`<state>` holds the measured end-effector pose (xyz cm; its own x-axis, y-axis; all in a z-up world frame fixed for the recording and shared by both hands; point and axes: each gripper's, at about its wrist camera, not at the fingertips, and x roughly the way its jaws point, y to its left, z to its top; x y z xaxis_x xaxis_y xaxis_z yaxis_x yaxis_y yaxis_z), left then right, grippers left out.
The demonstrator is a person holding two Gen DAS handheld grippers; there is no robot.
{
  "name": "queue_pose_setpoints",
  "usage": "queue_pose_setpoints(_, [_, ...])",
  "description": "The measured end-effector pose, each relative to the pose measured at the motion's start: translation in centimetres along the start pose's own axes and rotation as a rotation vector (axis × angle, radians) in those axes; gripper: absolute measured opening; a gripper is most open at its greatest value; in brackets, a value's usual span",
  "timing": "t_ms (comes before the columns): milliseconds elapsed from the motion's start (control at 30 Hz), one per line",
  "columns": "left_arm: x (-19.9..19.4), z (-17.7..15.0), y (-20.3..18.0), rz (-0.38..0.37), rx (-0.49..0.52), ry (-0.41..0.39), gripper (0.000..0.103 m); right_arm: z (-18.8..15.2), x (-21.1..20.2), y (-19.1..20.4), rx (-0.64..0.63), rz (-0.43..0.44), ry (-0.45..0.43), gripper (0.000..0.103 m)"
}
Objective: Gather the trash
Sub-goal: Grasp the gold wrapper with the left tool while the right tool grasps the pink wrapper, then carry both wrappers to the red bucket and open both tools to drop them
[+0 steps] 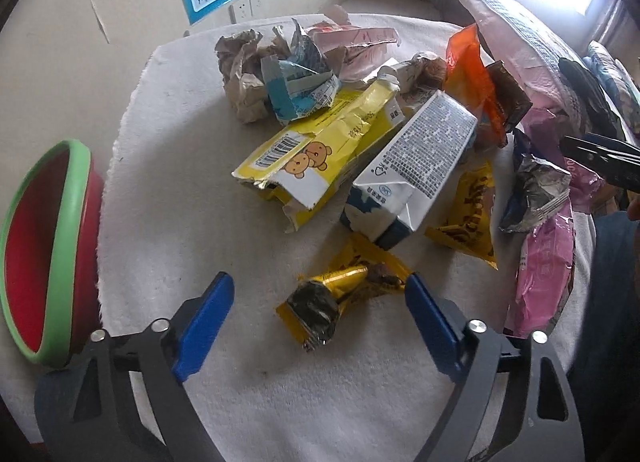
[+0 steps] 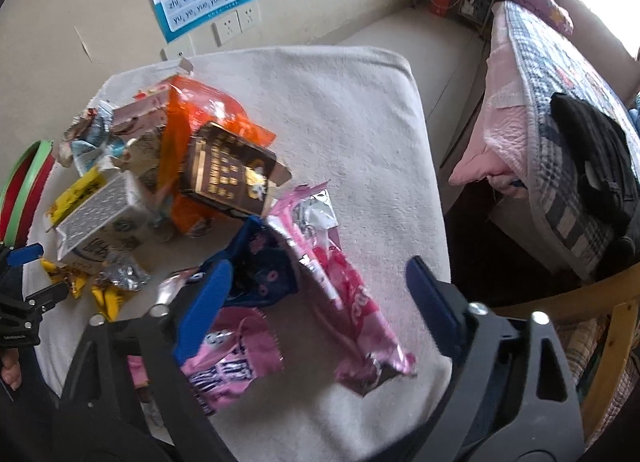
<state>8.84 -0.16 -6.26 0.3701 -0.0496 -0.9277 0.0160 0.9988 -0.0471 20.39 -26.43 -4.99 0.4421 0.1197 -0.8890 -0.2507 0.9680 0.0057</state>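
1. The desk (image 1: 168, 221) is covered with a white, fleecy cloth, slightly rumpled at the edges.
2. The trash lies heaped on the cloth: a torn yellow carton (image 1: 316, 157) with bear print and a barcode, a dented white milk carton (image 1: 416, 165) with dense small print, crumpled brown paper (image 1: 240, 73), and a glossy orange pouch (image 1: 468, 73).
3. A crinkled gold foil wrapper (image 1: 328, 298) (metallic, twisted at one end) lies nearest the left claw.
4. A round bin (image 1: 48, 250) with a green rim and red inside stands at the desk's left edge.
5. Left claw (image 1: 320, 302): blue pads on black arms, standing wide apart. The gold foil wrapper lies between the tips; the pads are not pressing on it.
6. Right claw (image 2: 316, 290): also wide apart, gripping nothing. A shiny pink foil wrapper (image 2: 352, 302), long and creased, lies between its tips, with a dark blue wrapper (image 2: 264, 262) just beside the left pad.
7. A brown box (image 2: 228, 169) with gold lettering rests tilted on the orange pouch.
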Motion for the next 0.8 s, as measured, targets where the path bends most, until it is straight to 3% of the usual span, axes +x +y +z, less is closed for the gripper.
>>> queue_pose_setpoints(67, [0.5, 0.3, 0.1, -0.005, 0.006, 0.008, 0.075, 0.1, 0.8, -0.1, -0.006, 0.011, 0.021, 0.073])
queue_pose_setpoints(167, [1.0, 0.4, 0.1, -0.022, 0.012, 0.026, 0.069, 0.1, 2.0, -0.2, -0.010, 0.036, 0.054, 0.055])
queue_pose_setpoints(400, [1.7, 0.2, 0.4, -0.063, -0.014, 0.046, 0.027, -0.4, 2.5, -0.6, -0.009, 0.064, 0.055, 0.021])
queue_pose_setpoints(467, [1.5, 0.2, 0.5, -0.077, -0.024, 0.038, 0.021, -0.5, 2.1, -0.9, -0.004, 0.063, 0.039, 0.016])
queue_pose_setpoints(800, [-0.7, -0.6, 0.8, -0.105, -0.049, 0.000, 0.019, 0.2, -2.0, -0.9, 0.000, 0.063, -0.046, 0.013])
